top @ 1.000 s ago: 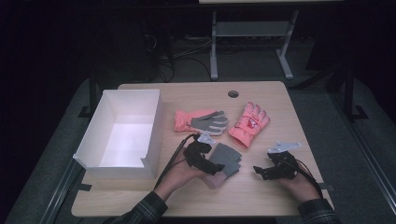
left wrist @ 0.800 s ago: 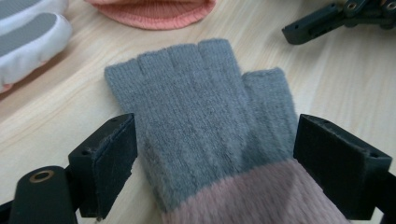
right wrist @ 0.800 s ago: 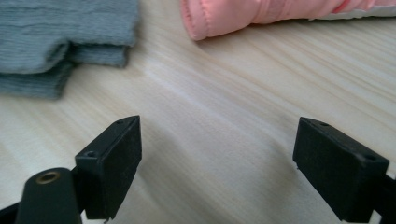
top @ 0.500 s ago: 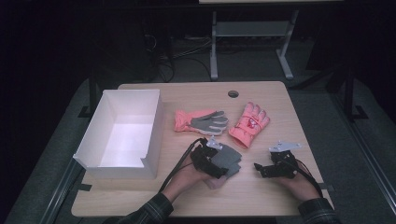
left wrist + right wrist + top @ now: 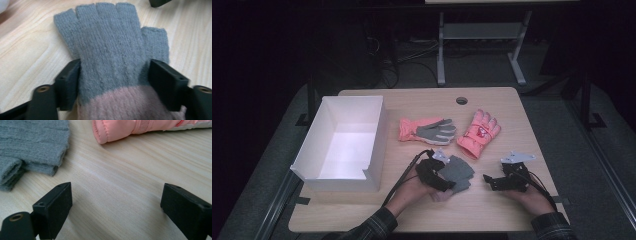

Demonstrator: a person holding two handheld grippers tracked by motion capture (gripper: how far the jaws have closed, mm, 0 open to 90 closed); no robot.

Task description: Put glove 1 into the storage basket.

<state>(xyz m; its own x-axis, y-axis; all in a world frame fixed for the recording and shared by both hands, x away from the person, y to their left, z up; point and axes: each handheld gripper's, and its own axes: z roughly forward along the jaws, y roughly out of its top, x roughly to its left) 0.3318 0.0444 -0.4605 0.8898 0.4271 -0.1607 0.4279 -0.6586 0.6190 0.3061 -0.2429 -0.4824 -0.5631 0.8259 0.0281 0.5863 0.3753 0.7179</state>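
A grey knitted fingerless glove [image 5: 460,171] with a pink cuff lies flat on the wooden table near its front. My left gripper [image 5: 443,176] is over its cuff end. In the left gripper view the glove [image 5: 112,55] runs up between the two black jaws, which stand apart at its two edges, and the knit is not bunched. My right gripper [image 5: 488,180] rests open on bare table right of the glove. Its own view has the right gripper [image 5: 117,205] with nothing between the jaws, the grey glove [image 5: 32,142] at upper left and a pink glove [image 5: 125,127] beyond.
Two pink winter gloves lie mid-table: one palm up with a grey palm [image 5: 428,130], one back up [image 5: 479,134]. An open white box [image 5: 378,131] stands at the left. A cable hole [image 5: 461,100] is near the far edge.
My left gripper has edged slightly right and forward along the grey glove. The right gripper has hardly moved.
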